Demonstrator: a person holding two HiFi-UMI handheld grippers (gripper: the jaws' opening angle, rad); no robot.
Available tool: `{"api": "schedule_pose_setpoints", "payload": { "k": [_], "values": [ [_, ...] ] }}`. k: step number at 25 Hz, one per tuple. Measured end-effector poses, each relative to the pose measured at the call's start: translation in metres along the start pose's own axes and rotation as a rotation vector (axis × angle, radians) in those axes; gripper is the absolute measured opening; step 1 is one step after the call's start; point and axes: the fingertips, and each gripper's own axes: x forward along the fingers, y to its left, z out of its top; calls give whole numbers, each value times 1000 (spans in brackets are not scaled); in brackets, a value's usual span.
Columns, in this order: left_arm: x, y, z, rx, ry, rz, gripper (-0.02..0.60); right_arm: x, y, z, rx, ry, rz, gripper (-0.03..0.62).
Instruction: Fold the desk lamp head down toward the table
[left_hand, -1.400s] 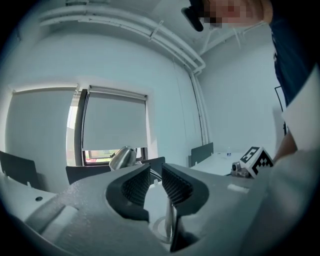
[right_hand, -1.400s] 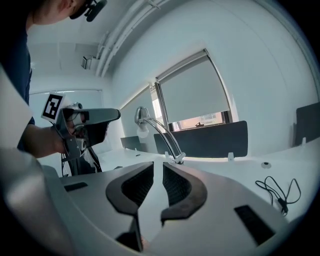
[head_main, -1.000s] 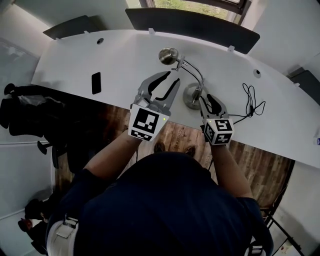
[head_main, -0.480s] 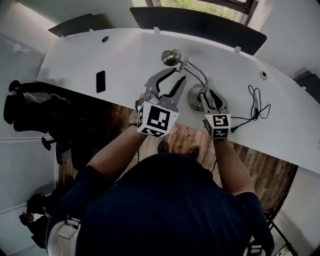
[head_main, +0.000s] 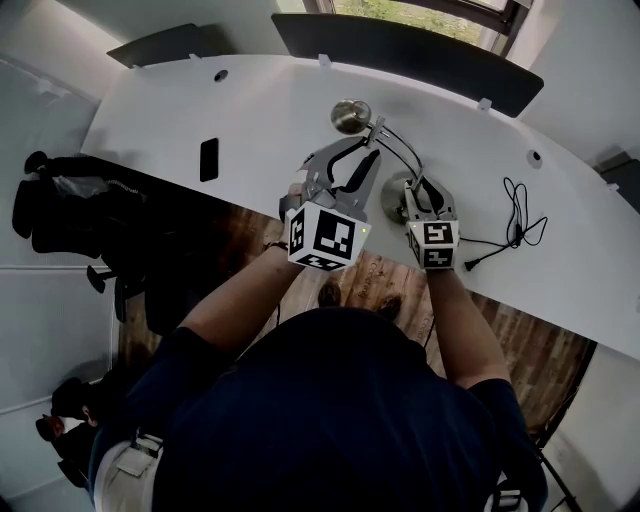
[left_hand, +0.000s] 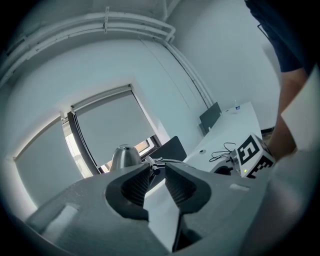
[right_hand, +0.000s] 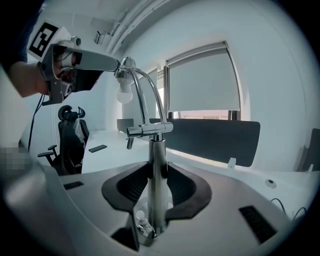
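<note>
The chrome desk lamp stands on the white desk (head_main: 250, 110), with its head (head_main: 350, 115) held up on a curved arm above the round base (head_main: 392, 202). My left gripper (head_main: 372, 150) reaches the neck just behind the head. The neck joint (left_hand: 152, 166) sits between its fingertips with a gap still showing; these jaws have just been closing. My right gripper (head_main: 415, 186) has also just been closing, and its pads now sit against the upright lamp post (right_hand: 159, 150). The bulb (right_hand: 123, 93) hangs beside the left gripper (right_hand: 117, 64).
A black phone (head_main: 209, 158) lies at the desk's left, near the front edge. A coiled black cable (head_main: 520, 212) lies to the right of the lamp. A dark divider panel (head_main: 400, 50) runs along the desk's back, and an office chair (right_hand: 70, 135) stands off the left end.
Both grippers have moved forward onto the lamp. The left one has rolled and come up to the neck by the head; the right one has sunk around the post.
</note>
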Motion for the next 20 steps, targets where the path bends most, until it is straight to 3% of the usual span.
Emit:
{"api": "schedule_pose_setpoints", "payload": {
  "k": [3, 12, 20],
  "values": [
    [2, 4, 0, 22, 2, 23, 63, 0, -1, 0, 0, 6, -2, 126],
    [4, 5, -2, 73, 2, 39, 55, 1, 0, 0, 10, 10, 6, 126],
    [5, 7, -4, 50, 14, 39, 54, 3, 1, 1, 19, 2, 10, 126]
  ]
}}
